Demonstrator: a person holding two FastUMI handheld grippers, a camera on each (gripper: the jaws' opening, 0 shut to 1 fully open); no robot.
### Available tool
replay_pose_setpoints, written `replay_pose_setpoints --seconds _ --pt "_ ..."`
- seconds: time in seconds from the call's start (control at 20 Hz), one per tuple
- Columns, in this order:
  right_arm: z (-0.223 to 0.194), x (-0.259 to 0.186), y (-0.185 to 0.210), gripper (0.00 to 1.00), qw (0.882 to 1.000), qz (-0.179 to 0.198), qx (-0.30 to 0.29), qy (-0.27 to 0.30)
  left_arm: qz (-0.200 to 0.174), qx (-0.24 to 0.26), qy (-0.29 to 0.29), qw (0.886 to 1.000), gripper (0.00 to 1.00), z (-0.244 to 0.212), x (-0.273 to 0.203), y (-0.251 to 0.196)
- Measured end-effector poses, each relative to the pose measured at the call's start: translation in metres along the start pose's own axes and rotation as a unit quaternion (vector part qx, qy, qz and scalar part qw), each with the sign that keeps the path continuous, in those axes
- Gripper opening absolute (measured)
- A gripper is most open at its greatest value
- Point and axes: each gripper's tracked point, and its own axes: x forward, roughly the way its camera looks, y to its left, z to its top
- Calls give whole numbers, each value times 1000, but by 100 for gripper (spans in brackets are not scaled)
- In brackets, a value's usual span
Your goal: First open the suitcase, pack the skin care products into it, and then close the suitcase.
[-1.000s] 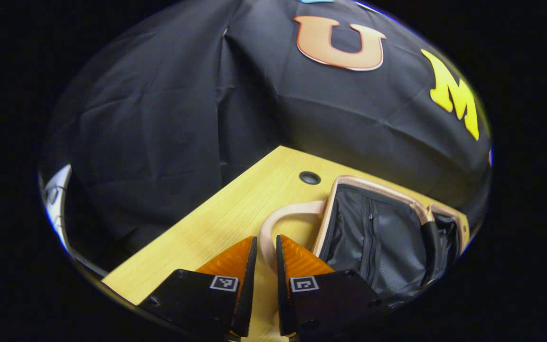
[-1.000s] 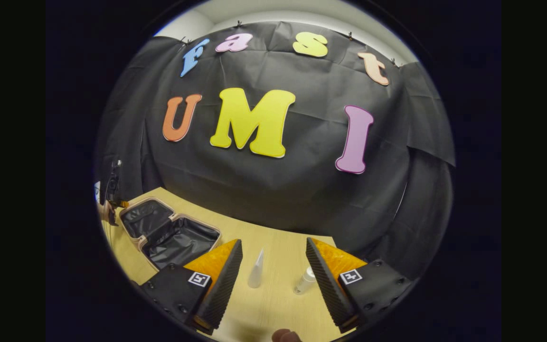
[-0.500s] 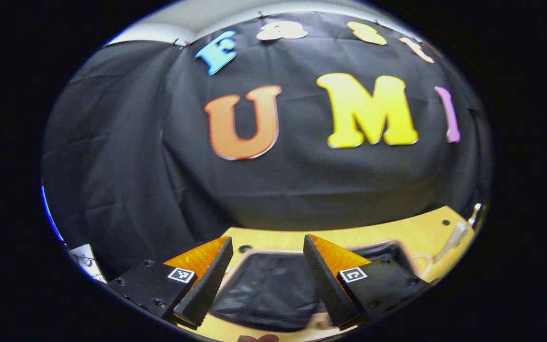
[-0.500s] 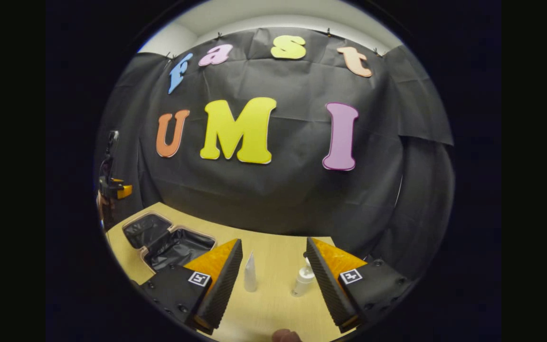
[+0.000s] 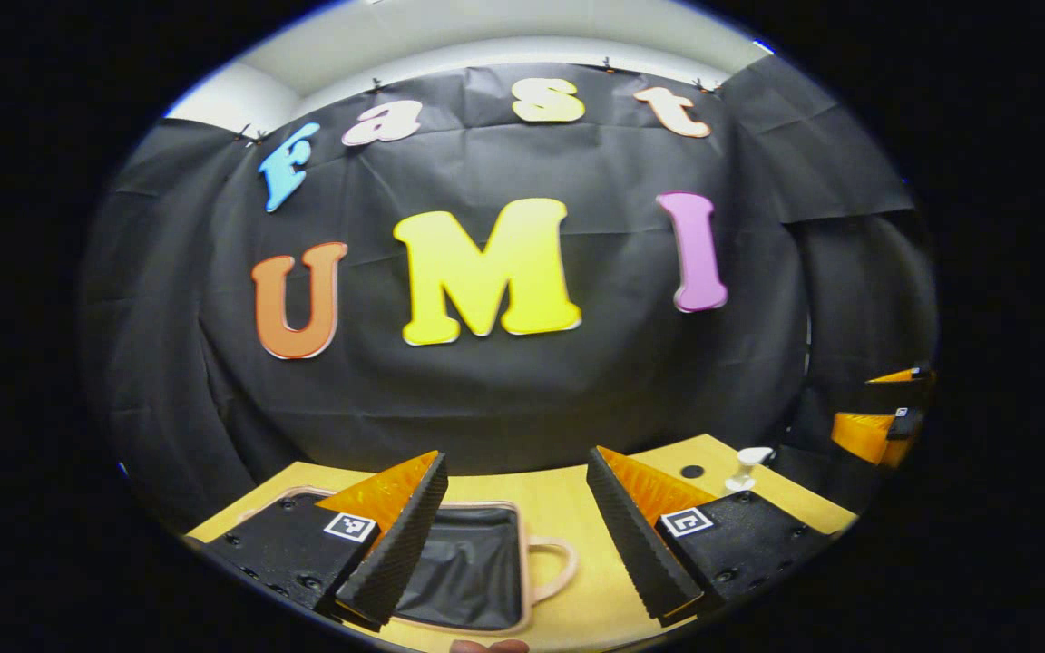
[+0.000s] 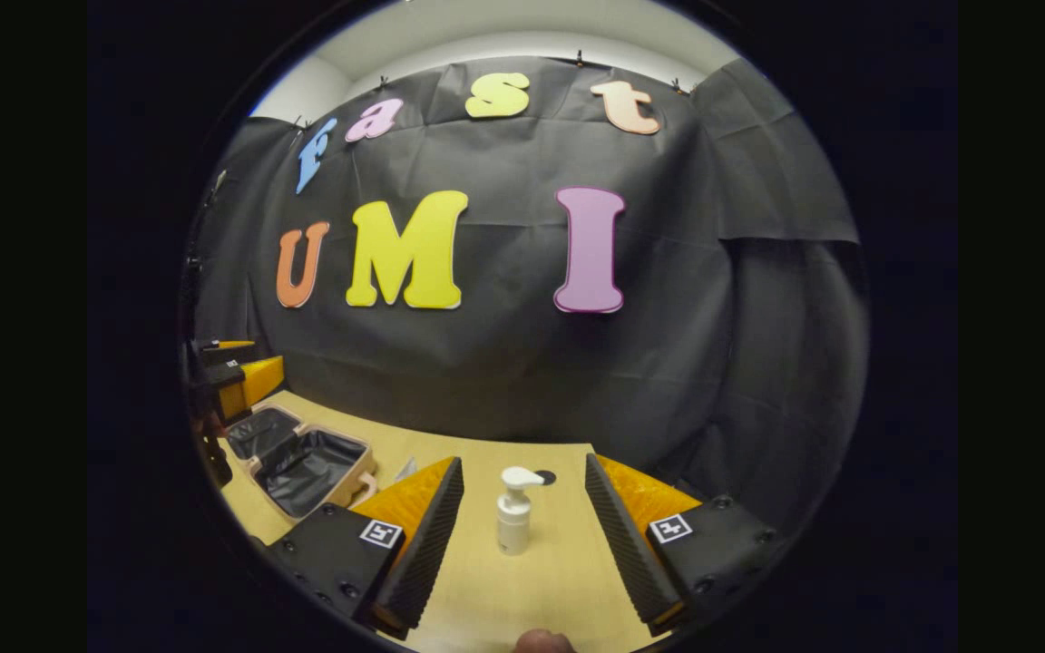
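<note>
The open suitcase (image 6: pixel 305 462) is seen at eight o'clock on the table (image 6: pixel 532 580), and the pump bottle (image 6: pixel 513 512) stands upright between the spread fingers of the right gripper (image 6: pixel 522 544). The left gripper (image 5: pixel 509 544) is likewise held agape. No label can be read.

Dim, even light — sharp centre, fisheye-bent edges.

Right gripper (image 6: pixel 522 531) fingers wide apart, pump bottle (image 6: pixel 514 511) upright btwn them on table (image 6: pixel 532 589); open suitcase (image 6: pixel 305 458) lower left.
</note>
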Motion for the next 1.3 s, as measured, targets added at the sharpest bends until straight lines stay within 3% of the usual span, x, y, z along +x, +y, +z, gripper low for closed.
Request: replay_pose_setpoints --seconds 0.2,0.25,0.4,0.85,1.1,1.25,1.3 --pt "-19 -5 -28 80 1000 2 -18 18 -29 -18 37 999 98 -45 -2 -65" --pt "-22 -6 -33 80 1000 8 -18 23 -32 -20 45 998 94 -56 -1 -78" --pt "-27 -5 -44 80 999 14 -28 29 -42 -24 71 996 99 -88 6 -105" --pt "-47 -15 -65 80 997 7 -47 64 -41 -35 149 987 99 -201 76 -126" --pt "-60 -18 -78 80 995 -7 -43 87 -50 -5 173 984 100 -234 105 -131" --pt "-60 -15 -84 80 995 -16 -38 91 -58 -16 192 980 95 -243 112 -132" --pt "-60 -13 -84 80 995 -18 -36 91 -58 -22 198 978 87 -245 115 -131"
